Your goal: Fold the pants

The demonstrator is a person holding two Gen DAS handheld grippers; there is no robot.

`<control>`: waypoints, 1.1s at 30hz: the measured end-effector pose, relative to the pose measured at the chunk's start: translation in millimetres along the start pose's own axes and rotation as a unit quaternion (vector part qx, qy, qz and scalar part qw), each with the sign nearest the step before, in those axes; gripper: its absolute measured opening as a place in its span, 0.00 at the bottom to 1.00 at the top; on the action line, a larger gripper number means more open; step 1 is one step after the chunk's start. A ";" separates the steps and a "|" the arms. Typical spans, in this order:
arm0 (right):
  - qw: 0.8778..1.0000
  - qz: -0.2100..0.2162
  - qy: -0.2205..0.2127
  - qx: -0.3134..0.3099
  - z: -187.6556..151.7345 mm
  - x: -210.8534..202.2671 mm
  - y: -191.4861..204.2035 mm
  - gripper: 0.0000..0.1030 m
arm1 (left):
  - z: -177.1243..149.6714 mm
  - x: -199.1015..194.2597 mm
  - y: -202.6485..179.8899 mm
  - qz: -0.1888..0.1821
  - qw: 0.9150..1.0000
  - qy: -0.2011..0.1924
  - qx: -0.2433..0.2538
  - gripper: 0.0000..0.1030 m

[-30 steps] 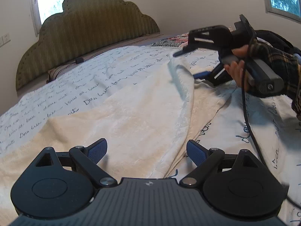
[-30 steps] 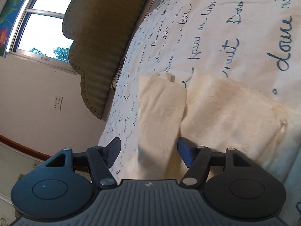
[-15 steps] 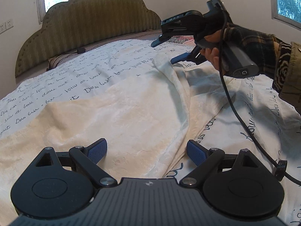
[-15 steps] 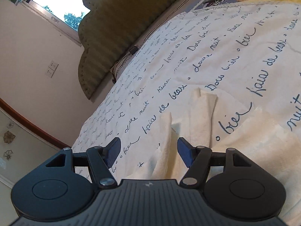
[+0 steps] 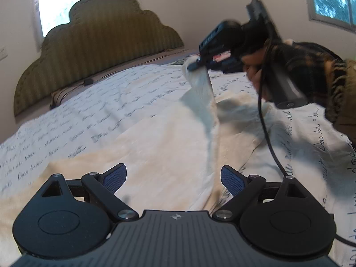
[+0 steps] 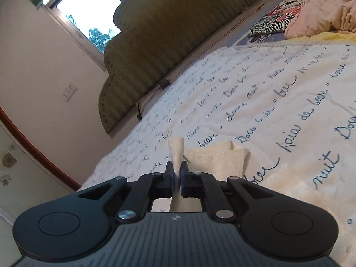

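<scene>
Cream pants (image 5: 169,146) lie spread on the bed. My left gripper (image 5: 173,178) is open, low over the near part of the pants, and holds nothing. My right gripper (image 6: 176,173) is shut on the pants: a tip of the cream cloth (image 6: 175,149) sticks out past its closed jaws. In the left wrist view the right gripper (image 5: 200,63) holds the far end of one leg lifted off the bed, and the cloth hangs down from it. The other leg end (image 6: 222,158) lies flat on the cover.
The bed has a white cover with dark script (image 6: 278,102). An olive padded headboard (image 5: 93,51) stands at the far end. Patterned pillows and crumpled bedding (image 6: 300,20) lie at the far right. A black cable (image 5: 267,138) trails from the right gripper across the bed.
My right gripper has closed on the far leg end and lifted it off the bed. My left gripper stays open in much the same place.
</scene>
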State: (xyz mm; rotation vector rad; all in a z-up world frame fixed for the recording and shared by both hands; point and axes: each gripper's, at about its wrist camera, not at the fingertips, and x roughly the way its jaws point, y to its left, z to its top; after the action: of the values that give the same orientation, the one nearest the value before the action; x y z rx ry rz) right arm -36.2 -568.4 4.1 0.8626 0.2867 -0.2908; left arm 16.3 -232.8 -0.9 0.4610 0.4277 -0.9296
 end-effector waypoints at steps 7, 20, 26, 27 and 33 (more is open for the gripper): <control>0.998 0.040 -0.051 0.023 12.8 -70.1 -3.8 0.05 | 13.1 26.9 -41.4 -0.019 0.999 0.004 0.043 0.85; 0.997 0.064 -0.045 0.025 26.9 -49.7 -13.7 0.06 | 29.3 38.9 -11.7 0.041 0.997 -0.030 -0.052 0.16; 0.998 0.003 -0.042 0.038 2.3 -70.4 -50.7 0.06 | 21.3 44.5 -28.4 0.002 1.000 0.003 -0.026 0.16; 0.998 -0.019 -0.028 0.060 -5.8 -69.9 -67.8 0.06 | 17.4 47.6 -29.8 -0.004 1.000 0.011 -0.025 0.16; 0.992 -0.045 -0.023 0.116 -38.8 -82.0 -103.8 0.06 | 14.2 39.5 -34.5 -0.016 1.000 0.013 -0.018 0.16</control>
State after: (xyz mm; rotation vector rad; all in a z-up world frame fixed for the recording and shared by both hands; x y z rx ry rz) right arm -154.5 -591.3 -62.7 1.0720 0.2520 -0.4328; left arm 10.6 -284.3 -17.1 0.4354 0.4754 -0.9454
